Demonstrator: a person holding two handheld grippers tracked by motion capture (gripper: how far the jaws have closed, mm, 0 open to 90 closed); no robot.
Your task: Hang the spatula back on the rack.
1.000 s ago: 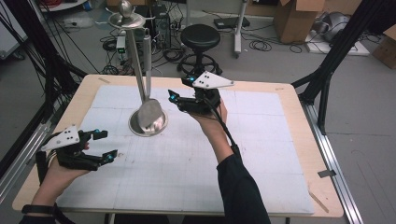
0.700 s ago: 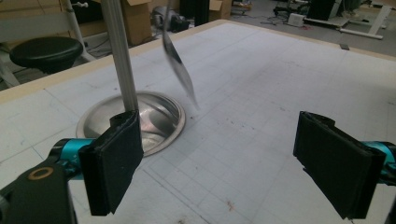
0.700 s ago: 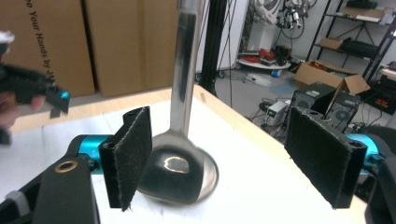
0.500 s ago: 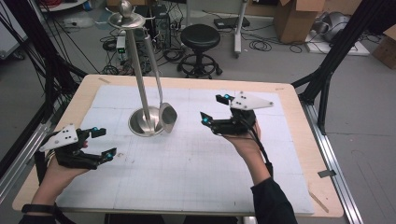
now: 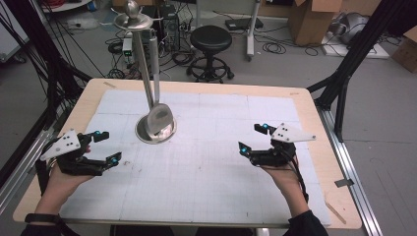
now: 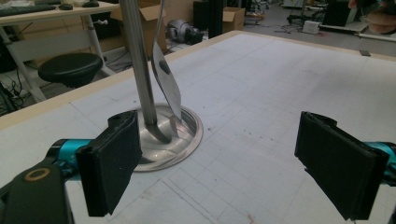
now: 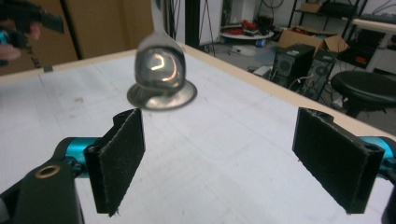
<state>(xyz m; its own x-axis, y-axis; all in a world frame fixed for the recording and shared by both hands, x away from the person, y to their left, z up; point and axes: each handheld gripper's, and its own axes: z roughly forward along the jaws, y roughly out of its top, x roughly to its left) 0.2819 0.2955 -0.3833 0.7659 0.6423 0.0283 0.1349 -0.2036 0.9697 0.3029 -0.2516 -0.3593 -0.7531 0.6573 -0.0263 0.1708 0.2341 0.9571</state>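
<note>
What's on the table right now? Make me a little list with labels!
stand: metal stand with a round base on the table
hanging thing: big spoon-like utensil hanging down the stand, its bowl just over the base
left gripper: jaws open, nothing between them
right gripper: jaws just opened wide, nothing between them, away from the stand
table cover: white gridded mat

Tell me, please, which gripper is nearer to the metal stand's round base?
Left. The left gripper sits just down-left of the stand's base, jaws open. The right gripper lies farther off across the mat, its empty jaws having just been opening.
</note>
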